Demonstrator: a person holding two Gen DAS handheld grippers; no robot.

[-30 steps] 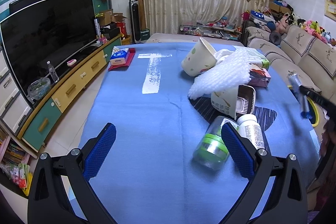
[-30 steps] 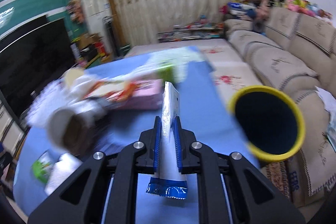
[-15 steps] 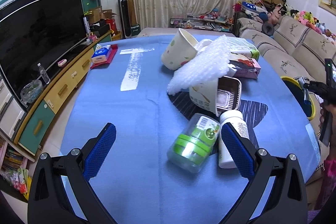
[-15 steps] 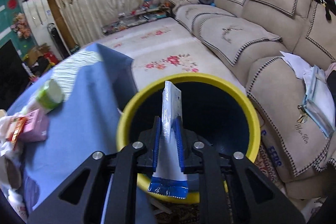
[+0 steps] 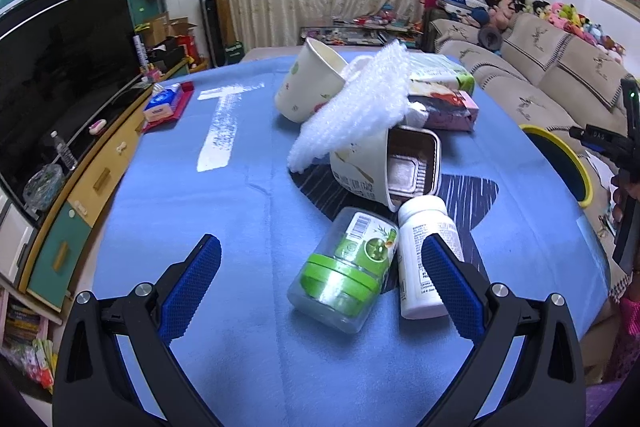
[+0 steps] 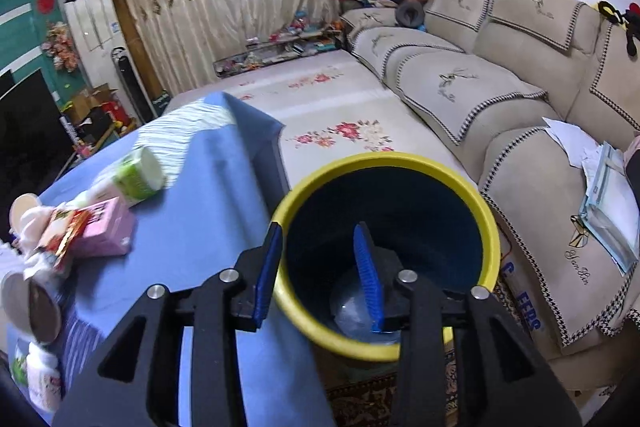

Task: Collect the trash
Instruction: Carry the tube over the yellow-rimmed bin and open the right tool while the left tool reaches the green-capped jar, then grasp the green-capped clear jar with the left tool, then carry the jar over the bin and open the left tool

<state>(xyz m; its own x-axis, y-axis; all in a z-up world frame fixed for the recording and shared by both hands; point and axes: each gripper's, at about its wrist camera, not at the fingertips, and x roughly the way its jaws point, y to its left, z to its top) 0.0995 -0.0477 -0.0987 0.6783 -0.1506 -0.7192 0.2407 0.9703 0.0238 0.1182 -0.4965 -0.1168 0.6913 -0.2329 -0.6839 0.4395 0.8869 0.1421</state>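
Observation:
A pile of trash lies on the blue table (image 5: 192,219): a clear jar with a green lid (image 5: 344,271), a white pill bottle (image 5: 424,259), a tipped paper tub (image 5: 392,163), white bubble wrap (image 5: 360,103), a paper cup (image 5: 308,87) and a pink box (image 5: 448,107). My left gripper (image 5: 320,263) is open and empty, low over the table, around the jar and bottle. My right gripper (image 6: 318,267) is open and empty above the yellow-rimmed blue bin (image 6: 472,195), which also shows in the left wrist view (image 5: 560,155). Clear plastic (image 6: 356,311) lies in the bin's bottom.
A beige sofa (image 6: 500,87) runs along the right, with papers (image 6: 600,183) on its seat. A TV (image 5: 60,75) and a low cabinet (image 5: 92,179) stand left of the table. A red tray with a tissue pack (image 5: 164,103) sits at the table's far left.
My right gripper swung from the table to over the bin, opened and let go of the white and blue wrapper. My left gripper moved nearer to the jar and bottle.

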